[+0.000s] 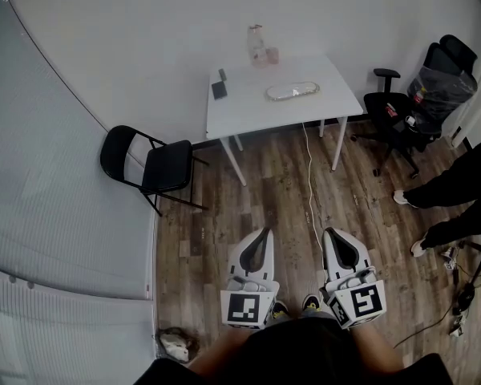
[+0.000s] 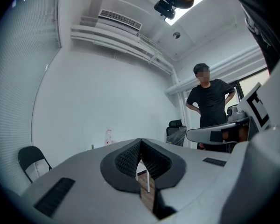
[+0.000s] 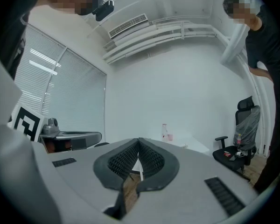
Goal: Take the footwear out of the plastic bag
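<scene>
A flat clear plastic bag (image 1: 293, 91) with pale contents lies on the white table (image 1: 256, 111) across the room; I cannot make out the footwear inside it. Both grippers are held level near my body, over the wooden floor and well short of the table. My left gripper (image 1: 264, 235) is shut, its ribbed black pads (image 2: 129, 158) meeting with nothing between them. My right gripper (image 1: 331, 235) is likewise shut and empty, its pads (image 3: 151, 158) touching at the tip. In both gripper views the table is mostly hidden behind the jaws.
A pink-tinted bottle (image 1: 256, 45) and a dark phone (image 1: 219, 89) sit on the table. A black folding chair (image 1: 156, 167) stands left of it and a plastic-wrapped office chair (image 1: 421, 103) right. A white cable (image 1: 311, 191) runs across the floor. A person (image 2: 210, 106) stands at the right.
</scene>
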The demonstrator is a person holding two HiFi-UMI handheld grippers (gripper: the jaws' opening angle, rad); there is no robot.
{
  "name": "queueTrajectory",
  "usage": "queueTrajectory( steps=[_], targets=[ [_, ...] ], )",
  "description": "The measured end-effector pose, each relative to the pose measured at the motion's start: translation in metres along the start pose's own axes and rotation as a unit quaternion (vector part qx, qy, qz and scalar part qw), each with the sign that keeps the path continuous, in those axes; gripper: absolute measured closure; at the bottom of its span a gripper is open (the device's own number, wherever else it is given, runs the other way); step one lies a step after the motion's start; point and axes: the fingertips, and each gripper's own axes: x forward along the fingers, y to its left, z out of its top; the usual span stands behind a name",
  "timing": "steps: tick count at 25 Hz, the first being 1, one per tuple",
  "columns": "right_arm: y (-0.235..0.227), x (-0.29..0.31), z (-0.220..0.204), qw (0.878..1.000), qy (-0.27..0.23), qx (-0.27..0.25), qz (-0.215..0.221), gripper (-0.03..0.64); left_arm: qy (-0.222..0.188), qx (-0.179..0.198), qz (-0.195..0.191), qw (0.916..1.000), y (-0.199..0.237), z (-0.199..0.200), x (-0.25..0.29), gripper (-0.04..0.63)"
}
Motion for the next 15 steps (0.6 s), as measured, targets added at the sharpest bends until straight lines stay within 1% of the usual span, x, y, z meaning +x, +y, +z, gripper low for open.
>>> queueTrajectory(
  steps=[6,15],
  targets=[
    [0.004,0.002,-0.002,1.000,0.004,0.001,-0.002,0.600,0.000,0.004,-0.006,1.0000,0.005,-0.002,-0.003,0.574],
    [0.027,0.004,-0.004,1.000,0.006,0.000,-0.001,0.600,0.001,-0.020,-0.004,0.9998,0.023,-0.004,-0.020,0.574]
  ],
)
